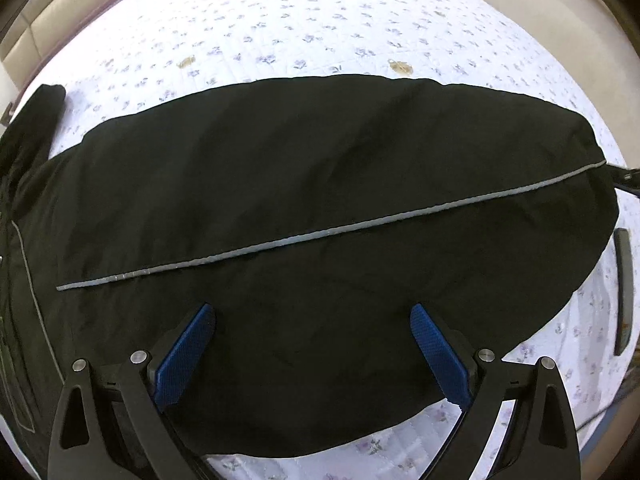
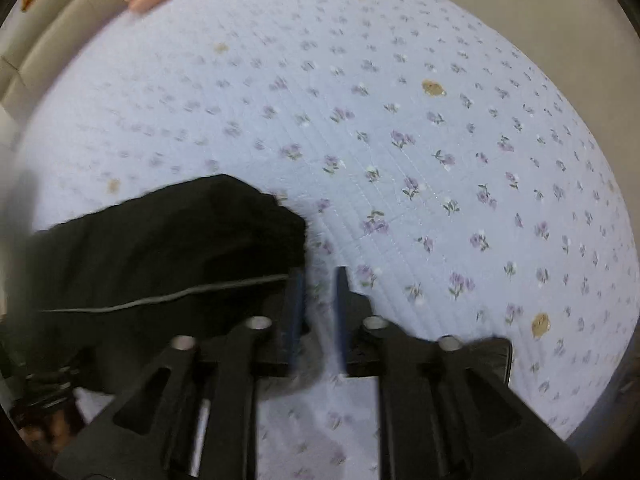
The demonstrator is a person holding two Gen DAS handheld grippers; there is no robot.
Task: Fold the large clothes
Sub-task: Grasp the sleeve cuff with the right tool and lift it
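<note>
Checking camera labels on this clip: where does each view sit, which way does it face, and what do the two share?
Left wrist: on the left gripper, looking steeply down at the black garment on the floral bedspread; open blue-padded fingers show.
Right wrist: on the right gripper, looking down past the garment's end; jaws slightly apart, nothing between them.
Shared: garment, its grey piping, bedspread.

Left wrist view: garment [image 1: 304, 184] lies flat on the bedspread [image 1: 320, 20], filling mid-frame; piping seam [image 1: 320, 234] runs lower left to right edge. Left gripper [image 1: 312, 312] bottom centre, over the garment's lower part. Right wrist view: garment's end [image 2: 180, 248] at left, right gripper [image 2: 318, 280] just beside it at bottom centre, bedspread upper right.
</note>
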